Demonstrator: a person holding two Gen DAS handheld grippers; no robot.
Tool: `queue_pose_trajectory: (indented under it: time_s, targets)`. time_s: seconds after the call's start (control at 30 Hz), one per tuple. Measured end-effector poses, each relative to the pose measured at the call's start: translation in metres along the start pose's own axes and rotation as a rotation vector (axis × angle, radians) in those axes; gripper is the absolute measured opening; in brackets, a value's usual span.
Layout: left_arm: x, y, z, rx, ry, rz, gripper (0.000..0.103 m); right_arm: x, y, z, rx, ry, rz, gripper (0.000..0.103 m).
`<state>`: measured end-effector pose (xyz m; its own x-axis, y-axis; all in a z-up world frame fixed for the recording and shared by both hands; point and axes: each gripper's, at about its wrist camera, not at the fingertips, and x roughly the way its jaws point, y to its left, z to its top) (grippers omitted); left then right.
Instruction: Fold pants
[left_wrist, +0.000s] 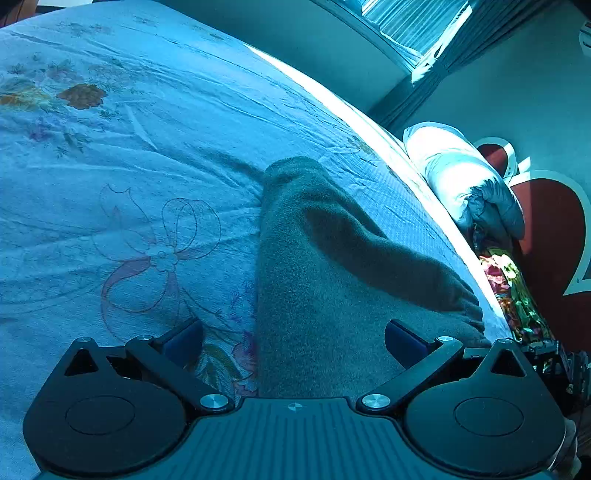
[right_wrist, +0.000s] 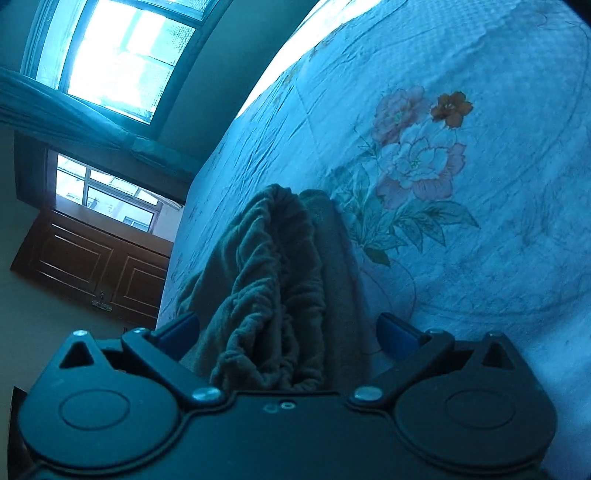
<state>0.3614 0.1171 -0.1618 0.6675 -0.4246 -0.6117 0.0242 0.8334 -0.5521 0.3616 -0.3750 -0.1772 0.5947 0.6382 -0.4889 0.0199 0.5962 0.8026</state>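
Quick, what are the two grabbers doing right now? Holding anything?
Left gripper: open, gripping nothing; the pants lie between its fingers.
Right gripper: open wide, over the pants' bunched waistband, not gripping.

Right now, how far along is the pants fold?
Done: the pants lie on the floral bedsheet as a narrow strip, apparently legs stacked, gathered waistband bunched. In hand: nothing; the left gripper and right gripper straddle the fabric, open. Left: smoothing and folding the length over.
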Motion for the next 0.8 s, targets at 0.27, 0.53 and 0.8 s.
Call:
queue_pose_trajectory:
  time_s: [0.27,0.53,0.8]
  targets:
    - [0.025,0.007,0.01,-0.065,0.02,-0.035,0.103,0.013,-0.001,0.009,0.018,0.041,0.034,0.096]
    - [0.029,0.027,0.019,-0.079,0.071,-0.164,0.102,0.015,-0.015,0.018,0.019,0.092,0.094,0.071]
    - [0.044,0.018,0.015,-0.045,0.08,-0.191,0.102,0.018,-0.016,0.017,0.015,0.094,0.12,0.072]
